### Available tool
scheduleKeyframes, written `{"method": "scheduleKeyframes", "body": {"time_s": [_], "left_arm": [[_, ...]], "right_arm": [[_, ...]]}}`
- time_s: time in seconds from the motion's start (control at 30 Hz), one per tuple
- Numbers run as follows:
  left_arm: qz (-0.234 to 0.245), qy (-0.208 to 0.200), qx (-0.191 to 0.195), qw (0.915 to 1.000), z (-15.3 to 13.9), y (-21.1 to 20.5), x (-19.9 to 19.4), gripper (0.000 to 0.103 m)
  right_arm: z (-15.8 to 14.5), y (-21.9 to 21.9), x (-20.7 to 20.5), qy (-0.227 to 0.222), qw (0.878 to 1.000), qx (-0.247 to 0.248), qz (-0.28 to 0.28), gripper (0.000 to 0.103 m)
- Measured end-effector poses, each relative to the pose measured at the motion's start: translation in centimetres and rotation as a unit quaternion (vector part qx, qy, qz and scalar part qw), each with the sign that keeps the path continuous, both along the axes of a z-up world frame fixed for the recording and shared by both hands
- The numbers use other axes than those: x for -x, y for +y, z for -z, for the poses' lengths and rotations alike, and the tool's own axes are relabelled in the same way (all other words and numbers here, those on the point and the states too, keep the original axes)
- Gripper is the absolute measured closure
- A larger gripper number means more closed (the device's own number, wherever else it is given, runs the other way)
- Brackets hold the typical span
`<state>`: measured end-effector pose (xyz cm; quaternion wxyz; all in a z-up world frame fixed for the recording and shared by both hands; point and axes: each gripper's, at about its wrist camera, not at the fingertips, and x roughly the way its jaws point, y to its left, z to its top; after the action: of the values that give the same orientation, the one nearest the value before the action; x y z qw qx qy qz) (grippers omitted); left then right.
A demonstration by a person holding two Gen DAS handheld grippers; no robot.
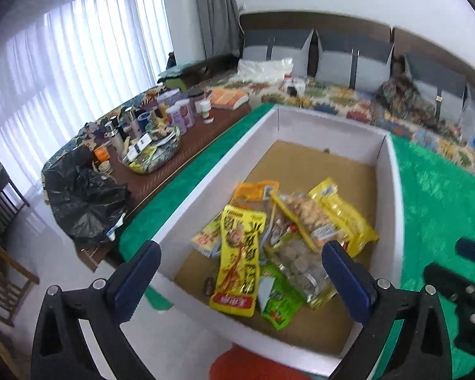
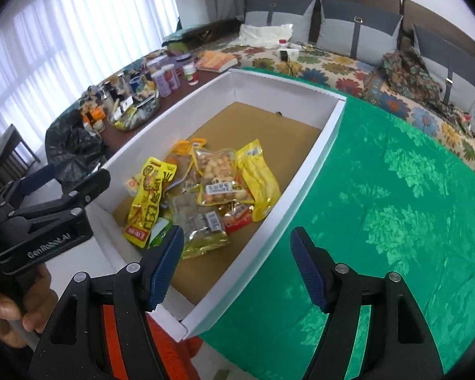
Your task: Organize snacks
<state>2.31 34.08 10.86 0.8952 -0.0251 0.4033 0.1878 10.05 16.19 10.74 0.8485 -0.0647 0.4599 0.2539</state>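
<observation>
A white cardboard box [image 1: 205, 186] with a brown floor stands on a green cloth [image 1: 440, 196]. It holds a pile of several snack packets: a yellow packet with black print [image 1: 239, 259], a clear bag of round snacks [image 1: 310, 218], a yellow bag [image 1: 345, 212] and a green packet [image 1: 280, 300]. My left gripper [image 1: 240, 281] is open and empty above the box's near end. My right gripper [image 2: 236, 266] is open and empty over the box's near right wall [image 2: 300, 186]. The same pile shows in the right wrist view [image 2: 202, 186]. The left gripper's body [image 2: 47, 221] shows at the left there.
A brown side table [image 1: 202, 136] left of the box carries bottles, jars, a bowl of packets [image 1: 155, 155] and an orange book [image 1: 229, 98]. A black plastic bag [image 1: 82, 199] sits at its near end. A floral sofa with grey cushions [image 2: 357, 28] runs behind.
</observation>
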Motion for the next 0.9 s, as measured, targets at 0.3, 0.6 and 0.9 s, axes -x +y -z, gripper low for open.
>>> {"method": "scheduleKeyframes", "body": {"time_s": [0.3,0.6,0.9], "left_arm": [[-0.020,0.006,0.021,0.9996,0.5,1.7,0.8,0.002],[-0.019,-0.009,0.041,0.9989,0.1,2.5,1.2,0.002],[-0.020,-0.003,0.044,0.9988,0.2,2.4,1.1,0.002]], "right_arm": [[-1.2,0.5,0.0,-0.009,1.000,0.006,0.011,0.029],[-1.1,2.1,0.3,-0.021,0.999,0.025,0.003,0.029],[-1.1,2.3,0.2,-0.021,0.999,0.030,0.003,0.029]]}}
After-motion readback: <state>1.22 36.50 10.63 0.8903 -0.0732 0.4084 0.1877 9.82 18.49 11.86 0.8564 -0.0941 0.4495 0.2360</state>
